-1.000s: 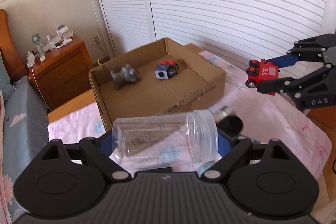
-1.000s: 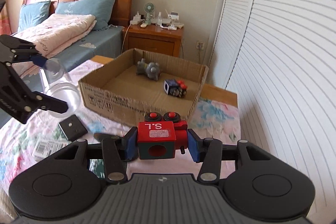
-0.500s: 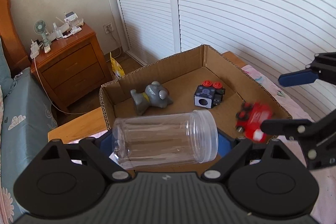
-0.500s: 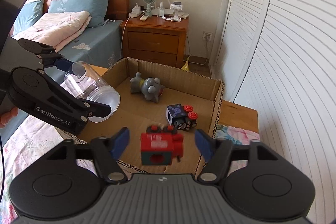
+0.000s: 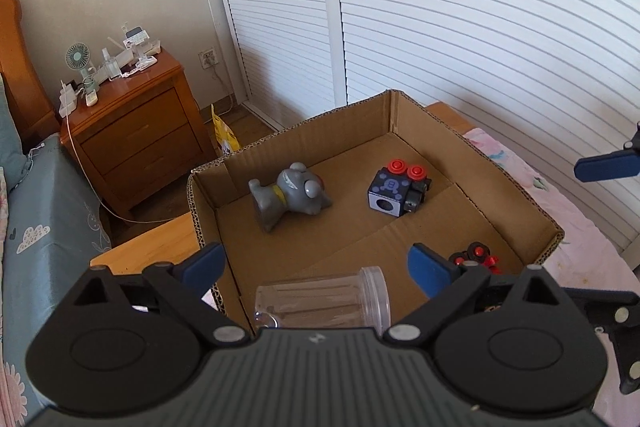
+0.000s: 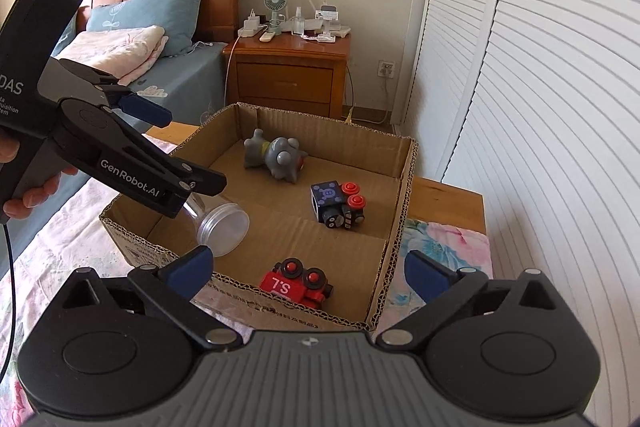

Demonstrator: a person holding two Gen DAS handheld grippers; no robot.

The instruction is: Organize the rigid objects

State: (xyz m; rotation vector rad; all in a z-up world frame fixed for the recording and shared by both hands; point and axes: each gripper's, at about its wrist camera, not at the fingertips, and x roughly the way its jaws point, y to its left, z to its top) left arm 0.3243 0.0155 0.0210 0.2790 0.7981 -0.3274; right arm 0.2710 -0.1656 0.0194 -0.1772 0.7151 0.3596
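A shallow brown corrugated cardboard box point(image 6: 394, 163) with its top open sits on a surface covered by a pink flowered cloth point(image 6: 440, 243), close to a white louvred door point(image 5: 460, 27) and a wooden bedside cabinet point(image 6: 292, 67). Both pairs of tongs hang over the near part of the box, and both are opening. The left tongs point(image 5: 316, 263) have their blue-padded fingers spread wide, and the clear plastic jar with a wide screw rim point(image 5: 324, 301) lies on its side below and between them, touching neither pad; from the right wrist view the jar point(image 6: 222, 225) rests on the box floor near the left front corner, partly hidden behind the left tongs point(image 6: 176, 155), which a hand point(image 6: 24, 187) holds at the frame's left edge. The right tongs point(image 6: 306, 269) stand just as wide apart and grip nothing. Below them the red block-shaped toy train engine with red-capped black wheels point(image 6: 296, 285) lies in the box against the front wall, its lettered face turned up. Farther in, near the middle, a dark blue and black toy train block with two red buttons point(image 6: 338, 203) lies on its side, and toward the back wall a grey rubbery animal figure with a yellow collar point(image 6: 276, 157) lies tipped over. The four things rest apart from one another.
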